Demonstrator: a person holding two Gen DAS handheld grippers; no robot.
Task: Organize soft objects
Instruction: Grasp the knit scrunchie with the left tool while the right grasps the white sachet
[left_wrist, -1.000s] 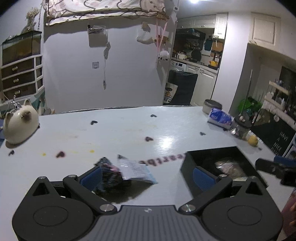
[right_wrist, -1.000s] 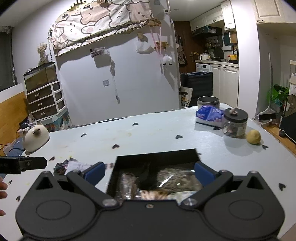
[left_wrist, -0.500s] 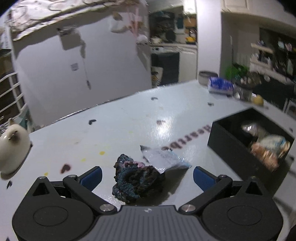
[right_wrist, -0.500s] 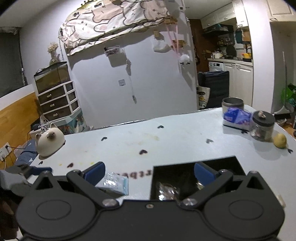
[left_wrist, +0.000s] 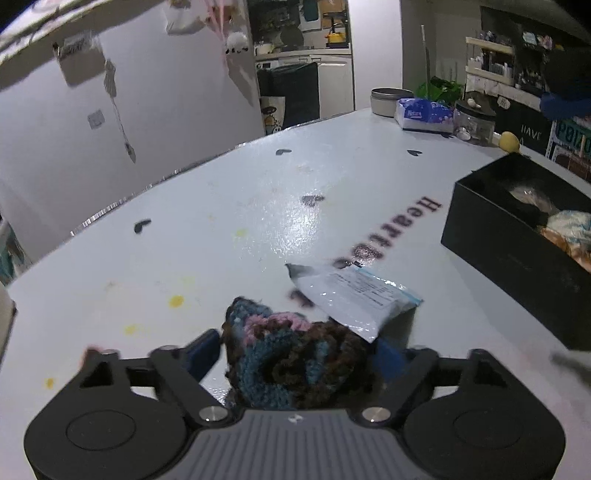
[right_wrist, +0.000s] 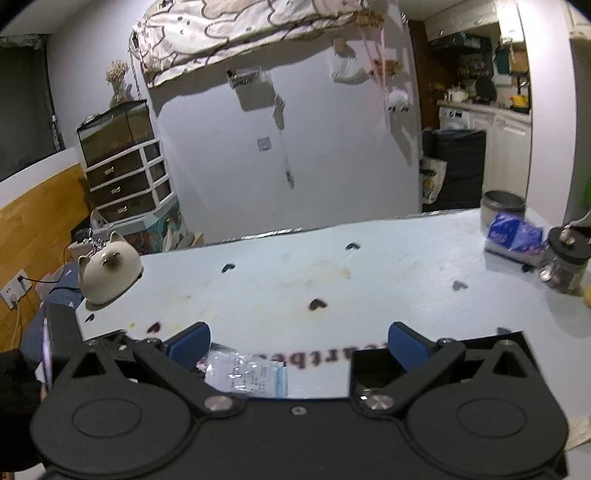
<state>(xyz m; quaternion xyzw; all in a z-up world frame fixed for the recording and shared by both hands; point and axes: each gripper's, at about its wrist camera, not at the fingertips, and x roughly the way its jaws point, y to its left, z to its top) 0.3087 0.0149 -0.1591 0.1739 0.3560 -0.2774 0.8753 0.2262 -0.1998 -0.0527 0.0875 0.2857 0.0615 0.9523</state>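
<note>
Closing round crochet bundle (left_wrist: 295, 358), L gripper (left_wrist: 299, 350) hides contact; R gripper (right_wrist: 299, 341) spread wide, empty.

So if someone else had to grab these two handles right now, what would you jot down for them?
Left gripper: has just been closing around the knitted piece on the table; firm grip not certain.
Right gripper: open, empty, above the table.
Plastic packet: on the table, beside the knitted piece, one corner over it.
Black box: to the right, already holds several soft things.
Left to do: lift the knitted piece into the box, likely the packet too.
</note>
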